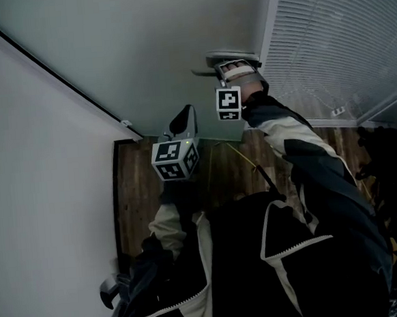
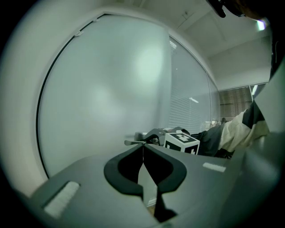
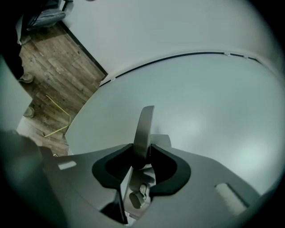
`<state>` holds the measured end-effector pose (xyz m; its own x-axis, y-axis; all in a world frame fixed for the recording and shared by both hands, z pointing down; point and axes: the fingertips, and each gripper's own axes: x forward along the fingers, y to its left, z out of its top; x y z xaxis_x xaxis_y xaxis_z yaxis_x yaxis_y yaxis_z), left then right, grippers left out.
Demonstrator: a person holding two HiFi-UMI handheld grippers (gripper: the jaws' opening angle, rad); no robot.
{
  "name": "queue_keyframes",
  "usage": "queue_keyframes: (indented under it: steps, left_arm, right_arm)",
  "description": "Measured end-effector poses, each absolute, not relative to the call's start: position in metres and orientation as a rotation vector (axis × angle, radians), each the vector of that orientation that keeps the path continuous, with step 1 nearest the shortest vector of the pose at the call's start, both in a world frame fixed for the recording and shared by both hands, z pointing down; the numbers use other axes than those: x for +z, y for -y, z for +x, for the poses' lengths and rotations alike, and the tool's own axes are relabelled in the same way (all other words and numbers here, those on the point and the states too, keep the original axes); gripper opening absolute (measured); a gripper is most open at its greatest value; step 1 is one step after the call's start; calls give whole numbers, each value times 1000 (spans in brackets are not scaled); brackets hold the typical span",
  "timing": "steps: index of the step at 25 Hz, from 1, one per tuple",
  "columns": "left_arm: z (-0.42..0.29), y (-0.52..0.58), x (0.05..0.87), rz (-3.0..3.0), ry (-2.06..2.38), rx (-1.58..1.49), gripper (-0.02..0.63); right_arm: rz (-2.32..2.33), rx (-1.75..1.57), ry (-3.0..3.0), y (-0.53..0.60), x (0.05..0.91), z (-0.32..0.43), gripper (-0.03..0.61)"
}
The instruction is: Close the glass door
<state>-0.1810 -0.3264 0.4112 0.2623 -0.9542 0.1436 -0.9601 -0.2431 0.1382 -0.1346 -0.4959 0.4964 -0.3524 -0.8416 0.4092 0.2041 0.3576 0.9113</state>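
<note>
Glass door [image 3: 213, 111] looks heavy, stiff, breakable: steer by its metal handle [image 3: 145, 122], which right gripper [image 3: 141, 147] clamps; left gripper [image 2: 143, 149] closed, empty

In the head view you see a dark wooden floor [image 1: 143, 193] in the middle of the frame, with a plain white wall [image 1: 44, 201] along its left side. At the upper right, white blinds [image 1: 339, 34] fill the corner. A thin yellow cable [image 3: 58, 106] lies on the boards. The light is dim and cold.
</note>
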Motion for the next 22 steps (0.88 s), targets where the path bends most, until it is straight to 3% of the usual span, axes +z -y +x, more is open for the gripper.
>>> queue_keyframes:
  steps: [22]
  left_arm:
    - [-195,305,414,2273,1848,58,2]
  right_arm:
    - [580,-1224,1362,614,501,-140,129]
